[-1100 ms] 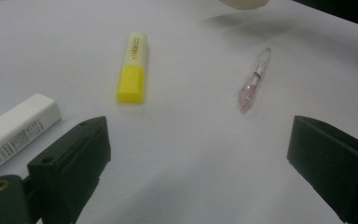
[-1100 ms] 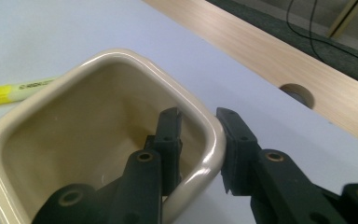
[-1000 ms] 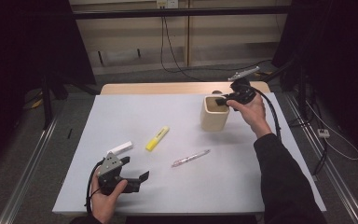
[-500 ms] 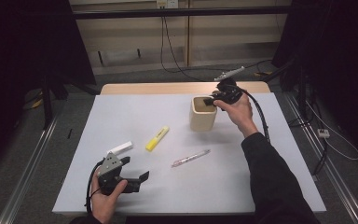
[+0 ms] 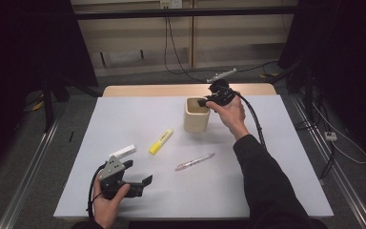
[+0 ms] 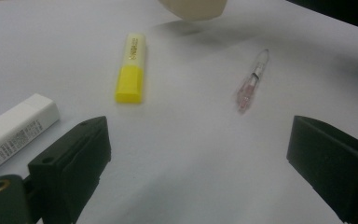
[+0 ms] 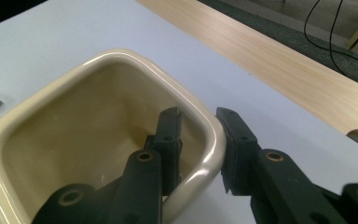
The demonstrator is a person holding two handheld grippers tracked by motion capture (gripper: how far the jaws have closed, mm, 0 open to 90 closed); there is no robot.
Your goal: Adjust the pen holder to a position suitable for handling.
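Print on yellow highlighter (image 6: pixel 131 65) barrel, too blurred to read. Small print lines on white eraser (image 6: pixel 14 128) sleeve, also illegible. No other text or nos. legible anywhere.

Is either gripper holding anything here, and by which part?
The right gripper clamps the cream cup by its rim wall, one jaw inside. The left gripper is open, holding nothing.

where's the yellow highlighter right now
In the high view the yellow highlighter lies flat on the white table, left of centre, between the white eraser and the cream cup, with the clear pen to its right.
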